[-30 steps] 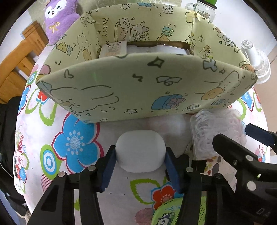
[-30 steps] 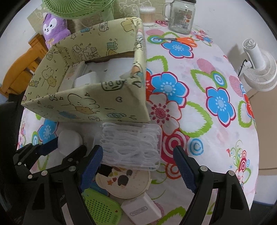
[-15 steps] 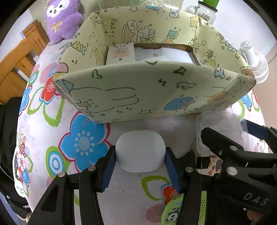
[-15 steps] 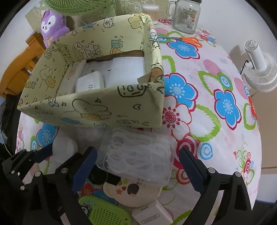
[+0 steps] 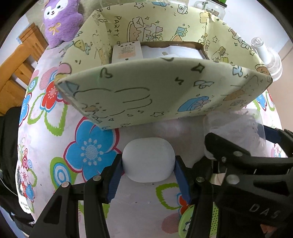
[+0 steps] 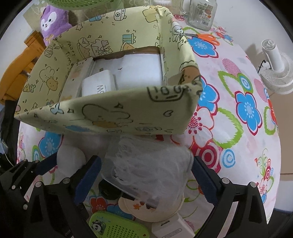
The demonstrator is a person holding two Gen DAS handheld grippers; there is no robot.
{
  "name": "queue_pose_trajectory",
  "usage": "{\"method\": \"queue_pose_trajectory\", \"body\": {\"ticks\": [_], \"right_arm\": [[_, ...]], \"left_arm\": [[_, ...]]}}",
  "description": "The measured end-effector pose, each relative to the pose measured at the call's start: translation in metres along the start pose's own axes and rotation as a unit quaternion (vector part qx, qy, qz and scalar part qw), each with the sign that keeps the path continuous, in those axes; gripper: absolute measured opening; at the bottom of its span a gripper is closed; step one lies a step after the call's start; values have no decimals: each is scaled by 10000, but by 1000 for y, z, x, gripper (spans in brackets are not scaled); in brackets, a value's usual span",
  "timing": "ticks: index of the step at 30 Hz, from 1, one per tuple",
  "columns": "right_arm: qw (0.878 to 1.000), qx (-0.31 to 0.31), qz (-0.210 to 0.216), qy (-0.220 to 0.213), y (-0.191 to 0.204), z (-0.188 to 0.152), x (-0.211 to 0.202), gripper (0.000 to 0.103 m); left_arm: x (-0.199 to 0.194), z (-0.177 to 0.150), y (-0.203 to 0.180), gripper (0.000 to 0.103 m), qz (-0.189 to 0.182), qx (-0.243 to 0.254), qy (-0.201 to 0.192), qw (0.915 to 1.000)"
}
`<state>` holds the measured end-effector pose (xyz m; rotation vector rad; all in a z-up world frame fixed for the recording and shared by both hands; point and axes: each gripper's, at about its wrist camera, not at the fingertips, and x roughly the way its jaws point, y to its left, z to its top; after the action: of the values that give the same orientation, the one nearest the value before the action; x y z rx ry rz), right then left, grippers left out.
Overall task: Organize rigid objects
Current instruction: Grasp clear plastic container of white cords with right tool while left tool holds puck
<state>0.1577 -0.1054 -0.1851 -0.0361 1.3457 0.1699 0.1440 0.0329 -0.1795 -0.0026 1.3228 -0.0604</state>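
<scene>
My left gripper is shut on a white rounded case, held above the flowered tablecloth in front of the yellow cartoon-print box. My right gripper is shut on a clear plastic box of floss picks, lifted and tilted, just before the same box's near wall. The box holds a white charger and white cartons. The left gripper's case shows in the right wrist view at lower left.
On the table below lie a green panda-print case, a round cream lid, a white adapter and a black item. A glass jar, orange scissors, a purple plush and a white fan stand beyond.
Both grippers have risen with their objects and come closer to the box's near wall. The floss box has lifted off the table and tilted; more of the box's inside shows.
</scene>
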Motion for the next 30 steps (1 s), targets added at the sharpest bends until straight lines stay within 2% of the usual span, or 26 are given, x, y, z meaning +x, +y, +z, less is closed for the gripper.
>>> {"method": "queue_pose_trajectory", "body": {"ticks": [12,13,15,23,30], "right_arm": [[9983,-231,-540,23,21,-5,3,99],[9983,-208,-546,13,20,-5,4,99],[9983,-152,-558,31,19,-5,5,89],[9989,-86,-456,-1,15,-3,5,88],[9990,-90,-435,-111,11,-6,-4,88]], "left_arm": [[0,-4,7,57,-69,76,33,9999],[2,-1,7,57,-79,93,31,9999],[2,4,7,57,-114,106,27,9999],[2,11,4,57,-136,136,5,9998],[-12,2,-12,57,-78,171,-51,9998]]}}
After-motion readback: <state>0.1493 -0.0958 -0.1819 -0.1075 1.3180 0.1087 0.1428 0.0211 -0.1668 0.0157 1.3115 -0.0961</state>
